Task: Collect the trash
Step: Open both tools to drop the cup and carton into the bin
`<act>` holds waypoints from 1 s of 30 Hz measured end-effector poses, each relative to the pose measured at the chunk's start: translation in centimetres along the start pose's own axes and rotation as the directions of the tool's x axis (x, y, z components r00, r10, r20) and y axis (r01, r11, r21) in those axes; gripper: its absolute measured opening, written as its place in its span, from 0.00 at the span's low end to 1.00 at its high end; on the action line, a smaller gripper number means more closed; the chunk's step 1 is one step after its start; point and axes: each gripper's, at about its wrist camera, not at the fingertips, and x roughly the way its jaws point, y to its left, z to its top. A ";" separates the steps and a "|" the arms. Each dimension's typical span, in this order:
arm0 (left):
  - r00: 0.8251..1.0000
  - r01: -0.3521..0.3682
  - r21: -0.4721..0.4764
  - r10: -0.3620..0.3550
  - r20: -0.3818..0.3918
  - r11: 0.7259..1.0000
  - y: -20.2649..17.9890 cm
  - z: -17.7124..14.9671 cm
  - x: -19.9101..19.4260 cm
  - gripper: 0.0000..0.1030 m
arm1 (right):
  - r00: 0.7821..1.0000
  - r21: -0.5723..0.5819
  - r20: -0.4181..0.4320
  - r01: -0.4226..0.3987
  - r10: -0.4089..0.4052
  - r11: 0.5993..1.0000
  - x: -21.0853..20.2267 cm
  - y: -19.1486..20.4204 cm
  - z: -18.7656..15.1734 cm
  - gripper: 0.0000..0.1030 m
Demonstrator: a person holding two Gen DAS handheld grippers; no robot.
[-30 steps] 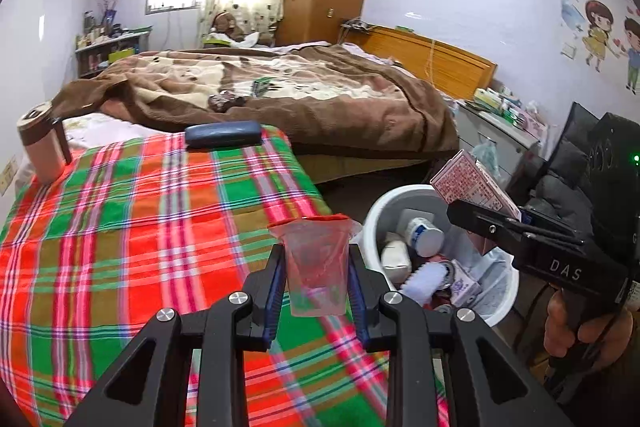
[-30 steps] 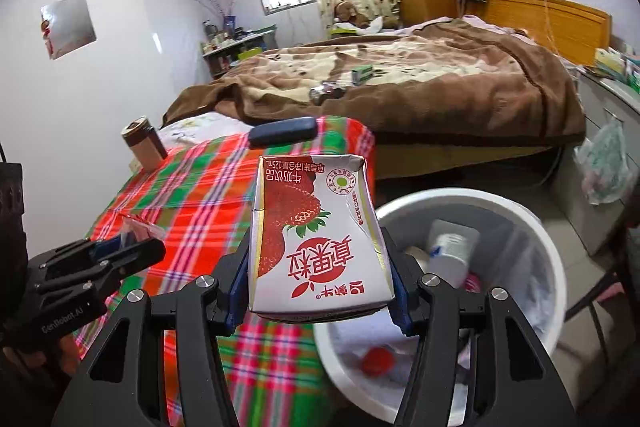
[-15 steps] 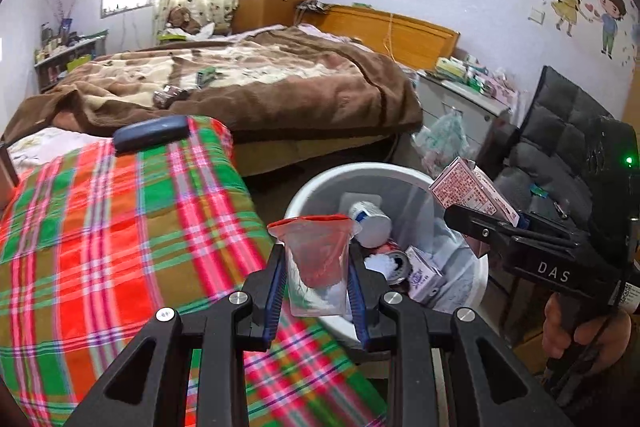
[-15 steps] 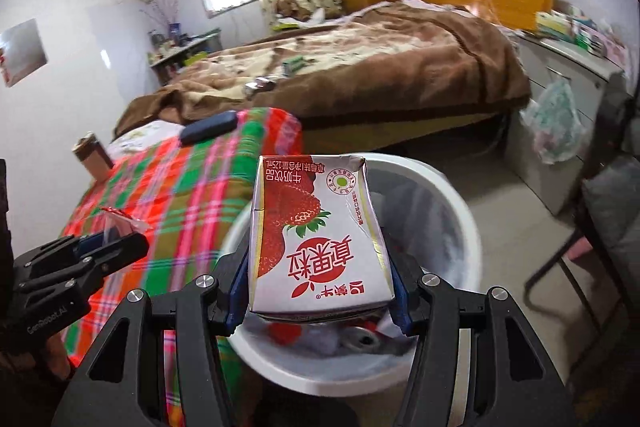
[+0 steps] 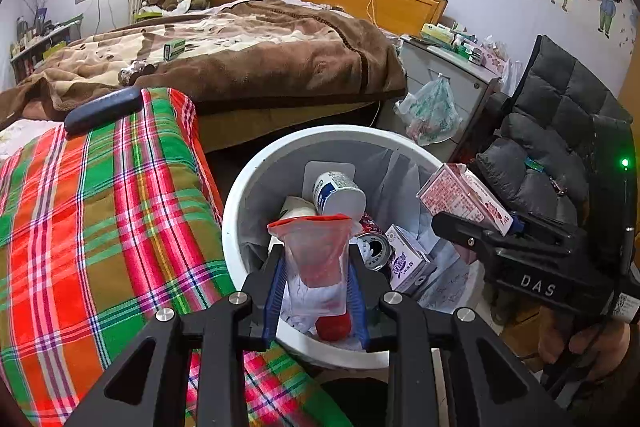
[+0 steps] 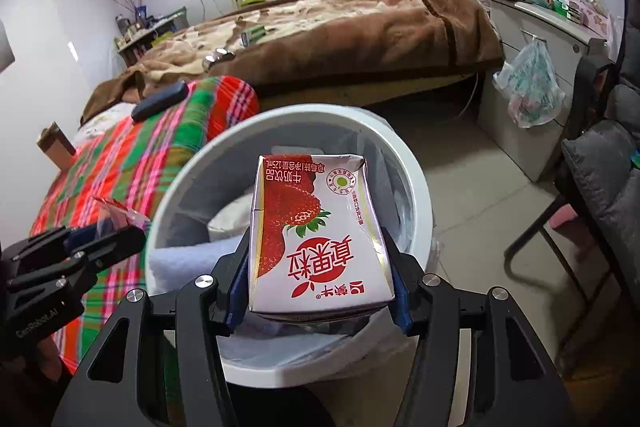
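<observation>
1. Left wrist view: the plaid blanket (image 5: pixel 100 227) fills the left side, with a dark case (image 5: pixel 103 109) near its far edge.
2. Just off the blanket's right edge stands the white bin (image 5: pixel 256 187), holding a small bottle (image 5: pixel 338 193), a can (image 5: pixel 374 247) and a small carton (image 5: pixel 410 259).
3. The left gripper (image 5: pixel 316 283) hangs over the bin's near rim, its fingers clamped on a clear plastic bag (image 5: pixel 314 255) with a red top edge.
4. At the right, a hand (image 5: pixel 576 343) holds the right gripper (image 5: pixel 476 223) with a milk carton (image 5: pixel 464 197) over the bin's right rim.
5. Right wrist view: the left gripper (image 6: pixel 104 239) sits at the bin's (image 6: pixel 416 195) left rim.
6. In the middle, the right gripper (image 6: pixel 318 291) has its fingers pressed on both sides of the strawberry milk carton (image 6: pixel 316 239), held above the bin's opening.
</observation>
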 end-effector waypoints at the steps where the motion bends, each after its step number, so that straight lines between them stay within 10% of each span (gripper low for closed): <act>1: 1.000 0.001 0.000 -0.001 -0.002 1.000 0.0 0.0 0.1 0.29 | 1.000 -0.006 -0.009 0.011 -0.011 1.000 0.2 0.0 0.1 0.56; 6: 1.000 -0.022 -0.008 0.022 -0.016 1.000 0.2 -0.1 0.7 0.48 | 0.999 -0.024 -0.023 0.039 -0.040 0.999 0.7 0.1 -0.1 0.57; 30: 0.996 -0.070 -0.006 0.070 0.056 0.998 0.4 -1.6 -3.5 0.55 | 0.999 0.013 0.051 0.011 -0.012 1.000 -1.4 1.7 -1.1 0.64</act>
